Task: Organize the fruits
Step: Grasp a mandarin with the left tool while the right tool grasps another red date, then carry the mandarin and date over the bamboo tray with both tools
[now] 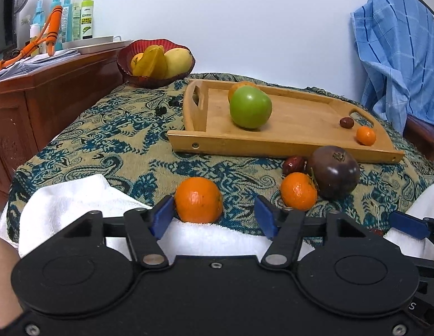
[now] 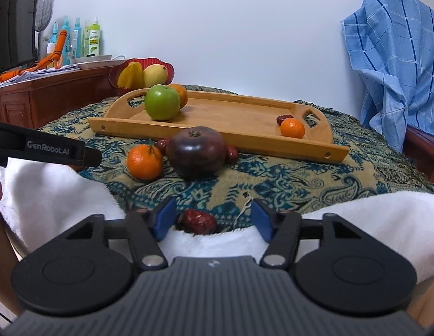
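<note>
Here, a table draped in a teal-and-tan paisley cloth [image 1: 110,140] is seen from both wrist views, with a white towel [image 1: 77,198] bunched along its near edge. The left gripper [image 1: 214,212] is held wide open over the towel; a bright orange mandarin [image 1: 198,199] with dimpled, glossy skin sits between its blue pads, close against the left pad and clear of the right one, and it is not gripped. The right gripper [image 2: 214,214] is likewise spread wide, and a wrinkled dark-red jujube [image 2: 199,220] lies between its pads at the towel's edge, nearer the left pad, unheld. Farther out on the cloth, a second mandarin [image 2: 145,161] with a bit of stem is found just beside a large, shiny dark-purple round fruit [image 2: 196,151] topped by a dried calyx; further jujubes are tucked against that fruit on either side. Behind them a wooden tray [image 2: 245,140] with cut-out handles is set, carrying a smooth green apple [image 2: 162,102] with an orange fruit [image 2: 180,94] partly hidden behind it at one end, and a small mandarin [image 2: 292,128] next to a jujube [image 2: 284,119] at the other. A red bowl [image 1: 127,67] of yellow fruit is placed beyond the tray.
</note>
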A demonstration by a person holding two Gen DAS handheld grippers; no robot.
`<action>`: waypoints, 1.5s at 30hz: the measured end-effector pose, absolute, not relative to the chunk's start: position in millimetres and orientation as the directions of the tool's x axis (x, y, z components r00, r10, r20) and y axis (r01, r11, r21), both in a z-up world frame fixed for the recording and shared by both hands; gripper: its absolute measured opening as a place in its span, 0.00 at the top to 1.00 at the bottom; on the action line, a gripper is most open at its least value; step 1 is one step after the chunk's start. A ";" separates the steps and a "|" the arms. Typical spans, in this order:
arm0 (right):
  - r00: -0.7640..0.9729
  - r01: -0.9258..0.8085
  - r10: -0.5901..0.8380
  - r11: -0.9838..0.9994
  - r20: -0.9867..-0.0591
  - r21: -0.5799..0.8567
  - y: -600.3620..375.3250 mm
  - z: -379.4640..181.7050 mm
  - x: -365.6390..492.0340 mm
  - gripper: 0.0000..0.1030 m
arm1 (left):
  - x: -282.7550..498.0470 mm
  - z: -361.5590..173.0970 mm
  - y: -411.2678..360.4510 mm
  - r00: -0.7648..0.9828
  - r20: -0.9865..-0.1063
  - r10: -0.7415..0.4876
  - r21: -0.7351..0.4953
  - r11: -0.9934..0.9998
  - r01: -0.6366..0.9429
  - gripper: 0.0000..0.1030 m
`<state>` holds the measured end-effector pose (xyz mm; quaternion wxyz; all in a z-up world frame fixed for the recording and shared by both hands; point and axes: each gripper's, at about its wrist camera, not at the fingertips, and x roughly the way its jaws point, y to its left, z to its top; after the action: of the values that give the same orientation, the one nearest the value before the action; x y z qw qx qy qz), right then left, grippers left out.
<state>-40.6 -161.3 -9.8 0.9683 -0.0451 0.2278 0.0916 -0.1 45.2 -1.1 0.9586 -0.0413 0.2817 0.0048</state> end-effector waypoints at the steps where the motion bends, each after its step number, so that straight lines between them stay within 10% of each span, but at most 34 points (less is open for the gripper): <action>1: 0.877 -0.202 0.161 0.979 -0.452 -0.042 -160.8 -10.4 -41.5 0.39 | -0.8 -1.0 45.0 0.843 -0.538 -0.010 -0.072 0.997 -0.035 0.48; 13: 0.856 -0.232 0.189 0.972 -0.482 -0.030 -157.2 -12.5 -42.5 0.62 | 2.0 -2.2 50.1 0.826 -0.564 -0.003 -0.067 0.997 -0.043 0.59; 45: 0.858 -0.210 0.209 0.976 -0.470 0.051 -188.0 18.8 -6.2 0.72 | 18.9 25.0 22.8 0.846 -0.534 -0.006 0.016 1.000 0.017 0.67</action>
<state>-6.2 -188.0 18.8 0.9638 -0.0010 0.2435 0.1088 18.9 22.8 25.0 0.9606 0.0100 0.2777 -0.0058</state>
